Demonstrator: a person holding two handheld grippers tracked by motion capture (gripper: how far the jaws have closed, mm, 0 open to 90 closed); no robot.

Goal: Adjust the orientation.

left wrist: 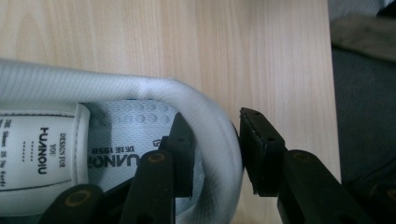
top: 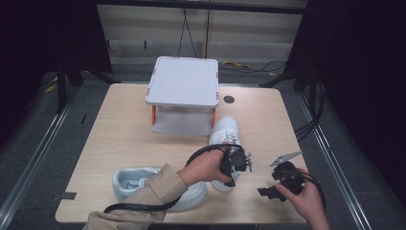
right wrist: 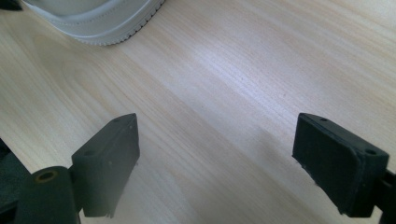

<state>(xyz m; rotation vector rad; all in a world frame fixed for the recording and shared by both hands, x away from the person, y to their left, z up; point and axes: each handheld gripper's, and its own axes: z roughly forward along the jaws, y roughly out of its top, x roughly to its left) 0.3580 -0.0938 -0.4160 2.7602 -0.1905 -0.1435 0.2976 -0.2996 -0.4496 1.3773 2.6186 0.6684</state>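
My left tool [left wrist: 217, 158] straddles the heel collar of the white leather sneaker [left wrist: 205, 126] near the front edge of the pale wood counter [top: 124, 139], one jaw inside, one outside, not yet clamped. Shoe's long axis runs toward the far edge. Right tool [right wrist: 217, 163] released over bare counter.

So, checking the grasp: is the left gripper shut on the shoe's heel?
Not yet: left gripper straddles the shoe heel rim, a gap visible.

Overhead table [top: 119, 129]; two close, perhaps downward.
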